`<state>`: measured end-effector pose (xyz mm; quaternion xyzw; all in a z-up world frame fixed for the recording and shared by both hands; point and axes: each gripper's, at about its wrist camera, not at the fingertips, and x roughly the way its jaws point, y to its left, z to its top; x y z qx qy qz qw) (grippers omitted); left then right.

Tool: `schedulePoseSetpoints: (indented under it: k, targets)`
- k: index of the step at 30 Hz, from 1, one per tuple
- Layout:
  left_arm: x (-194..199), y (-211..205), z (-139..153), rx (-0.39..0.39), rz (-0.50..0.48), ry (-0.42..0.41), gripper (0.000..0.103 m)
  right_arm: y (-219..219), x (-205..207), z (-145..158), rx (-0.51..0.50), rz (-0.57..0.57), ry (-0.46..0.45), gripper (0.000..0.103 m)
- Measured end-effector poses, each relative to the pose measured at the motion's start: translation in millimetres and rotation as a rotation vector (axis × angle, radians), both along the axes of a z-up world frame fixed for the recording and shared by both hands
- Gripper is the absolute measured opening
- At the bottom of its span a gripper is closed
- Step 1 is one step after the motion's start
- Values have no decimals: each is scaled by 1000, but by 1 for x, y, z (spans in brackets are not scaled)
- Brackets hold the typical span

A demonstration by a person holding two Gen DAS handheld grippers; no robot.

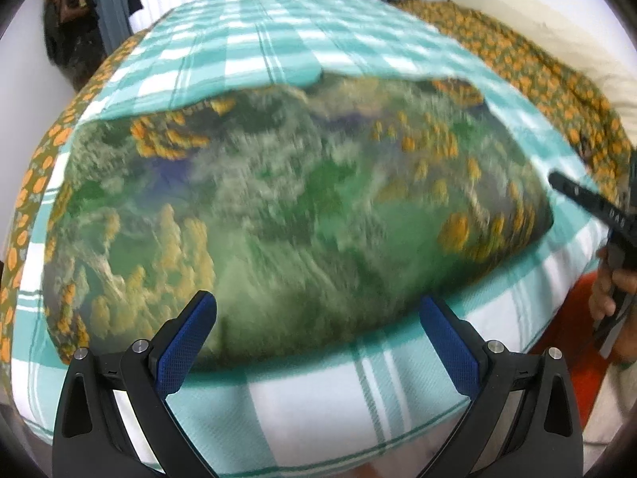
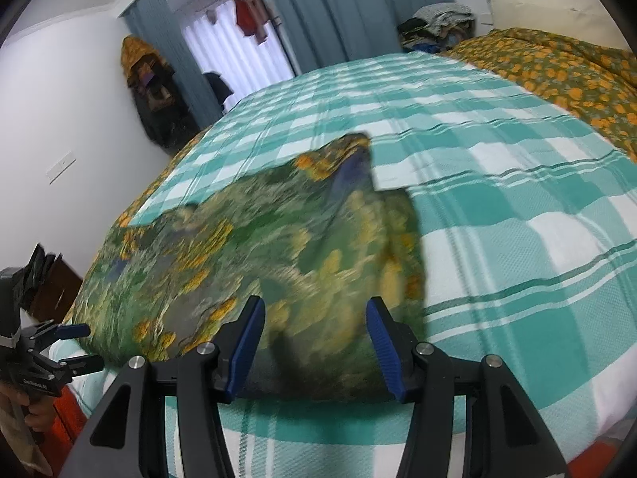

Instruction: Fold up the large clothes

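- Left gripper (image 1: 318, 338): jaws spread wide, nothing between the blue pads (image 1: 187, 342); it hangs over the near edge of the garment.
- Right gripper (image 2: 316, 348): jaws about half open, nothing clamped; the garment's near right end shows between and beyond the pads, contact unclear because of blur.
- Garment (image 1: 286, 215): large green floral cloth with orange and yellow blooms, spread across the near part of the bed, motion-blurred in both views.
- Bedspread (image 1: 278, 32): teal-and-white check, under the garment.
- Orange-flowered blanket (image 2: 557, 67): on the far right of the bed.
- Curtains (image 2: 338, 8): blue-grey, behind.
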<state>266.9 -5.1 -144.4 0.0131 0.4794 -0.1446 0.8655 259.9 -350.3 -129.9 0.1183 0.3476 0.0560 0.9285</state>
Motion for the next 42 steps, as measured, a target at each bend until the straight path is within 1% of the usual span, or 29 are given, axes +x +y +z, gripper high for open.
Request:
schedulePoseSetpoints:
  k: [2, 3, 5, 7, 9, 11, 12, 15, 16, 18, 19, 20, 22, 24, 25, 26, 27, 29, 30, 32, 33, 34, 36, 38, 39, 41, 42]
  targets:
    - [10, 6, 7, -31, 27, -20, 102, -19, -2, 4, 22, -68, -2, 54]
    - [16, 8, 8, -45, 43, -25, 102, -29, -2, 3, 31, -106, 11, 54]
    - [29, 11, 7, -71, 69, -29, 102, -45, -3, -3, 53, -159, 45, 54]
    - [43, 11, 1, -88, 82, -33, 102, -57, -6, -13, 105, -191, 93, 54]
    - [56, 7, -8, -77, 95, -40, 102, -60, -10, -22, 179, -182, 135, 56]
    - [73, 3, -23, -49, 107, -36, 102, -57, -15, -33, 288, -148, 165, 69]
    - [79, 1, -31, -36, 113, -29, 102, -53, -15, -42, 353, -129, 193, 71]
    - [90, 1, -47, -21, 120, -23, 103, -41, -4, -66, 452, -99, 284, 73]
    - [91, 1, -50, -20, 119, -22, 103, -37, 1, -72, 484, -93, 293, 73]
    - [93, 1, -54, -20, 116, -16, 103, -33, 12, -76, 523, -91, 283, 75]
    - [93, 2, -55, -21, 113, -13, 103, -32, 18, -77, 537, -100, 273, 80]
    - [93, 2, -56, -22, 110, -10, 103, -32, 24, -79, 551, -118, 271, 82]
    - [93, 4, -56, -26, 103, -5, 103, -32, 32, -85, 592, -167, 281, 82]
    - [94, 4, -57, -28, 100, -2, 103, -32, 34, -90, 625, -209, 262, 82]
    - [94, 4, -57, -28, 100, -3, 103, -30, 34, -90, 619, -212, 251, 80]
    - [94, 4, -57, -25, 98, -4, 103, -29, 33, -90, 604, -208, 244, 69]
    - [94, 3, -56, -22, 98, -4, 103, -29, 32, -89, 586, -200, 238, 64]
    - [93, 2, -53, -11, 98, -4, 103, -29, 28, -86, 584, -180, 215, 50]
    - [92, 2, -51, -4, 100, -2, 103, -28, 26, -83, 573, -172, 204, 47]
    - [87, 2, -36, 22, 108, -3, 100, -18, 22, -66, 494, -143, 152, 40]
    - [84, 2, -27, 25, 110, -14, 97, -15, 22, -58, 459, -128, 129, 39]
    - [78, 2, -16, 26, 107, -34, 96, -10, 19, -47, 418, -109, 99, 38]
    - [66, 1, 17, 7, 79, -97, 96, -4, 12, -30, 340, -73, 43, 38]
    - [58, -7, 52, -34, 29, -141, 96, 10, 5, -12, 243, -35, -18, 36]
    - [56, -17, 76, -81, -23, -152, 97, 22, 0, 0, 173, -9, -57, 36]
    - [57, -35, 103, -146, -108, -133, 100, 39, -10, 16, 79, 31, -117, 36]
    - [61, -53, 118, -177, -170, -94, 100, 50, -14, 23, 33, 51, -146, 36]
